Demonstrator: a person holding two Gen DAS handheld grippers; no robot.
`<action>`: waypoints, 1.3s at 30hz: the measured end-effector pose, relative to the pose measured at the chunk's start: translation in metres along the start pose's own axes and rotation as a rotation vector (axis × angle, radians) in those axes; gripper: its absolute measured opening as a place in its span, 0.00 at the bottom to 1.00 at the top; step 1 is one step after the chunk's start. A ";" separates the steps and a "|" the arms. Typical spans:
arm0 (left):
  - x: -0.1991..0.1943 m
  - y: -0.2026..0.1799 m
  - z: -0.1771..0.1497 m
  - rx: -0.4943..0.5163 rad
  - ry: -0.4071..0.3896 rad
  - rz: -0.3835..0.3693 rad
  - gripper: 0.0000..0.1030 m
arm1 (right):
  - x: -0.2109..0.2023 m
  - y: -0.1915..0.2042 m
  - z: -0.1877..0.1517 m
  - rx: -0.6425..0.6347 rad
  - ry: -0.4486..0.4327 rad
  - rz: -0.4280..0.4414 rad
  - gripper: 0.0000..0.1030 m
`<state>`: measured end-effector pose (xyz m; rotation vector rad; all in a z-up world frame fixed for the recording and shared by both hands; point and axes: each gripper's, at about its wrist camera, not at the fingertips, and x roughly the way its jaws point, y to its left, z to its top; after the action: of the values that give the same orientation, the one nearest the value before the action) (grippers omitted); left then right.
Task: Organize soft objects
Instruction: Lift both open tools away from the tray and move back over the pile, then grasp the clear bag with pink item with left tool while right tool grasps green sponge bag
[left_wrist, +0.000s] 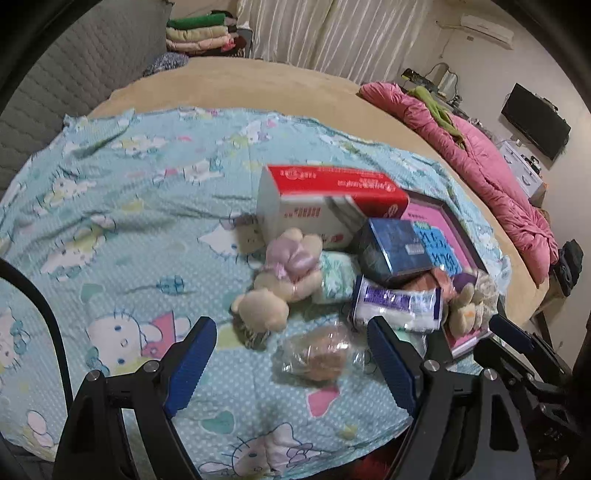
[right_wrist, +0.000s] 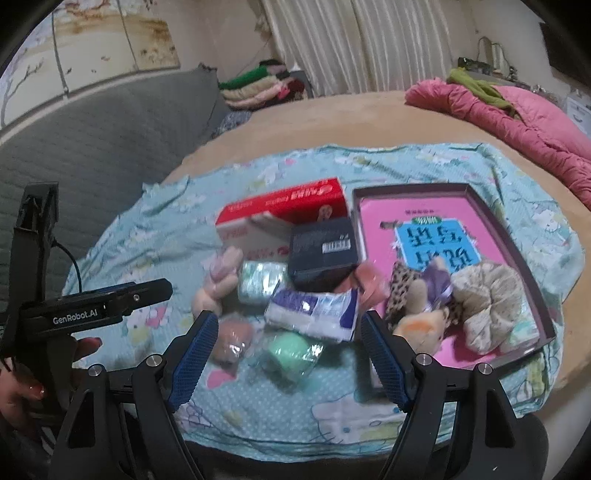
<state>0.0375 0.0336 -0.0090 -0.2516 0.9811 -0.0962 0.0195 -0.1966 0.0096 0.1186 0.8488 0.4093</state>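
Grippers left (left_wrist: 291, 363) and right (right_wrist: 286, 354) both hover spread wide and empty over the blue sheet (right_wrist: 155, 236), soft toys (right_wrist: 480, 306) piled in the pink tray (right_wrist: 546, 325) near its right edge.

A home bedroom: a wide bed (left_wrist: 258, 85) with a grey quilted headboard (right_wrist: 92, 147), pink duvet (left_wrist: 491, 162), folded clothes (left_wrist: 199, 33), pleated curtains (right_wrist: 362, 44) and what appears to be a wall-mounted television (left_wrist: 535, 120).
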 end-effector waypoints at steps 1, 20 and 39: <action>0.003 0.000 -0.002 0.002 0.011 -0.004 0.81 | 0.004 0.001 -0.002 0.008 0.012 0.002 0.78; 0.042 -0.005 -0.014 -0.011 0.077 -0.070 0.81 | 0.052 0.013 -0.030 -0.050 0.126 -0.044 0.78; 0.083 -0.001 -0.017 -0.016 0.150 -0.114 0.81 | 0.095 0.015 -0.034 -0.100 0.134 -0.090 0.78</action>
<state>0.0699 0.0133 -0.0851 -0.3189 1.1171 -0.2137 0.0456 -0.1469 -0.0760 -0.0396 0.9602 0.3773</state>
